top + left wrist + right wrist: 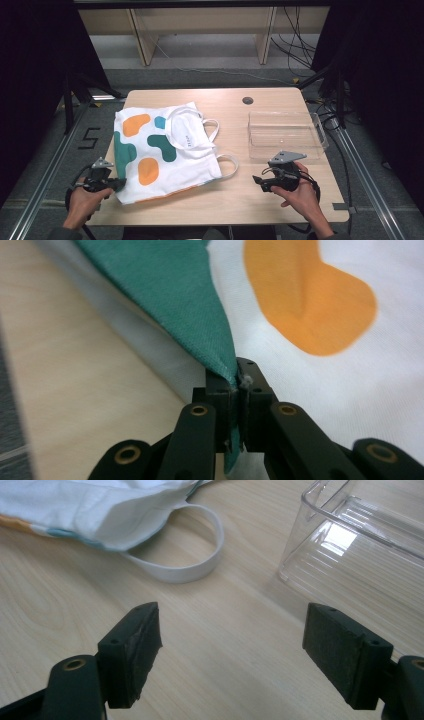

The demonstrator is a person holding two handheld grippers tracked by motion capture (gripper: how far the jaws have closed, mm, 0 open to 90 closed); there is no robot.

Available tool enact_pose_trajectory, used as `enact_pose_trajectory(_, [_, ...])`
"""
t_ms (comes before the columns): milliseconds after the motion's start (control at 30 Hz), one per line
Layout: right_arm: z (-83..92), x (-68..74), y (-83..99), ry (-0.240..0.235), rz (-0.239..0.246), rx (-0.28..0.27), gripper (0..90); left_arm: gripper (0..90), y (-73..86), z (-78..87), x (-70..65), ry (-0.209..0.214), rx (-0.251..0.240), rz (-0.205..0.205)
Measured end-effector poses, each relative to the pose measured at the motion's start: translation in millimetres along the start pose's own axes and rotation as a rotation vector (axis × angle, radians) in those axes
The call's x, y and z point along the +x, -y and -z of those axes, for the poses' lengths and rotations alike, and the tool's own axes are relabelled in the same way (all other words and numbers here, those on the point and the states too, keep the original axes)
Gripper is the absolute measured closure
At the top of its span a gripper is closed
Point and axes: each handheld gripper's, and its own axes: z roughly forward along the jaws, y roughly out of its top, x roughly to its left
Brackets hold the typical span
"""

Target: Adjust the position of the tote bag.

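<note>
One corner of the bag, flat on the tabletop, is pinched by the left gripper; right gripper hovers open, so fold slowly, keeping the fabric taut.

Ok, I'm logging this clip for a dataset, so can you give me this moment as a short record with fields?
surface: light wooden table
main item: white cloth tote bag with orange and green blotches, lying flat
left gripper: shut on the bag's near corner
right gripper: open, nothing between its jaws
other item: clear plastic bin, right of the bag
</note>
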Motion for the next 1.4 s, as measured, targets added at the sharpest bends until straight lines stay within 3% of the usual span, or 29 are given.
enact_pose_trajectory(67, [-0.5, -0.1, -0.2, -0.005, 0.000, 0.004, 24.4, 84.2, -6.2, -3.0, 12.1, -0.060, 0.001, -0.031])
enact_pose_trajectory(133, [-2.0, -0.5, -0.1, -0.009, 0.002, 0.018, 24.4, 83.4, -14.2, -6.4, 22.6, -0.107, 0.023, -0.035])
enact_pose_trajectory(167, [-2.0, -0.5, -0.2, -0.007, 0.002, 0.019, 24.5, 83.3, -22.6, -11.4, 32.1, -0.155, 0.033, -0.056])
enact_pose_trajectory(233, [-1.7, 0.7, -0.4, -0.009, -0.015, 0.031, 24.6, 83.2, -27.0, -14.4, 36.7, -0.179, 0.032, -0.063])
enact_pose_trajectory(267, [-3.3, 0.5, -0.8, -0.010, -0.009, 0.036, 24.6, 82.7, -36.4, -21.2, 44.8, -0.223, 0.036, -0.069])
enact_pose_trajectory(367, [-5.2, 1.5, -1.3, -0.006, -0.014, 0.030, 24.6, 78.6, -43.6, -27.5, 46.2, -0.256, 0.019, -0.034])
enact_pose_trajectory(400, [-5.7, 1.4, -1.6, -0.011, -0.015, 0.035, 24.6, 72.3, -46.7, -27.5, 44.2, -0.269, 0.020, -0.033])
enact_pose_trajectory(433, [-5.7, 1.4, -1.6, -0.011, -0.015, 0.035, 24.6, 72.3, -48.5, -25.1, 41.4, -0.273, 0.018, -0.029])
enact_pose_trajectory(467, [-5.8, 0.3, -0.8, -0.009, -0.013, 0.036, 24.6, 59.0, -50.7, -15.9, 35.2, -0.273, -0.010, 0.014])
enact_pose_trajectory(500, [-5.8, 0.3, -0.8, -0.009, -0.013, 0.036, 24.6, 53.7, -50.7, -15.9, 35.2, -0.273, -0.010, 0.014])
enact_pose_trajectory(533, [-3.9, 0.2, -1.2, -0.018, -0.034, 0.049, 24.6, 48.5, -52.8, -5.0, 23.0, -0.262, -0.061, 0.040])
enact_pose_trajectory(567, [-3.7, 0.0, -1.3, -0.015, -0.033, 0.049, 24.6, 44.8, -52.8, -5.0, 23.0, -0.262, -0.061, 0.040])
enact_pose_trajectory(600, [-3.7, 0.0, -1.3, -0.015, -0.033, 0.049, 24.6, 44.8, -54.4, 0.3, 14.2, -0.252, -0.065, 0.032])
enact_pose_trajectory(667, [-4.0, 0.3, -1.8, -0.018, -0.026, 0.051, 24.6, 36.6, -57.9, 4.5, -7.4, -0.223, -0.070, 0.016])
enact_pose_trajectory(700, [-4.7, 1.2, -1.6, -0.009, -0.006, 0.044, 25.1, 31.9, -62.3, 5.8, -26.2, -0.202, -0.017, -0.021])
enact_pose_trajectory(833, [-4.2, 2.5, -1.7, -0.018, 0.006, 0.054, 25.1, 27.6, -67.7, 5.0, -40.3, -0.194, -0.027, -0.002])
enact_pose_trajectory(867, [-3.0, 3.8, -2.1, -0.021, -0.009, 0.043, 25.1, 28.4, -68.3, 4.8, -38.6, -0.193, -0.011, 0.003])
enact_pose_trajectory(933, [-3.7, 2.3, -1.0, -0.017, 0.008, 0.036, 25.1, 32.5, -64.2, 3.3, -19.3, -0.209, -0.001, 0.054])
enact_pose_trajectory(1000, [-3.3, 2.1, -0.7, -0.015, 0.002, 0.037, 25.1, 42.7, -61.6, 3.3, -13.7, -0.195, 0.009, 0.056])
enact_pose_trajectory(1067, [-3.3, 2.0, -0.9, -0.017, 0.001, 0.039, 25.1, 49.6, -56.8, 5.9, -8.6, -0.174, 0.018, 0.056])
enact_pose_trajectory(1100, [-3.3, 2.0, -0.9, -0.017, 0.001, 0.039, 25.1, 49.6, -55.5, 7.0, -7.1, -0.145, 0.033, 0.033])
enact_pose_trajectory(1133, [-3.8, 2.0, -0.9, -0.016, 0.004, 0.041, 25.1, 49.8, -54.8, 6.6, -6.4, -0.112, 0.058, 0.042])
enact_pose_trajectory(1167, [-2.5, 3.0, -2.0, -0.026, -0.005, 0.061, 25.1, 51.1, -53.6, 3.6, -7.4, -0.107, 0.059, 0.051])
enact_pose_trajectory(1200, [-3.3, 2.6, -1.4, -0.021, 0.012, 0.051, 25.1, 58.7, -52.9, 0.4, -5.9, -0.158, 0.113, -0.021])
enact_pose_trajectory(1233, [-2.8, 3.2, -1.5, -0.025, 0.010, 0.059, 25.1, 69.4, -52.9, 0.4, -5.9, -0.158, 0.113, -0.021])
enact_pose_trajectory(1267, [-2.8, 3.2, -1.5, -0.025, 0.010, 0.059, 25.1, 69.4, -52.6, -2.1, -3.9, -0.184, 0.129, -0.057])
enact_pose_trajectory(1367, [-2.4, 3.1, -1.3, -0.023, 0.012, 0.057, 25.1, 85.7, -52.0, -9.4, 4.6, -0.147, 0.115, -0.053])
enact_pose_trajectory(1400, [-2.4, 2.5, -1.0, -0.023, 0.015, 0.057, 25.1, 86.3, -52.6, -14.1, 8.9, -0.156, 0.132, -0.079])
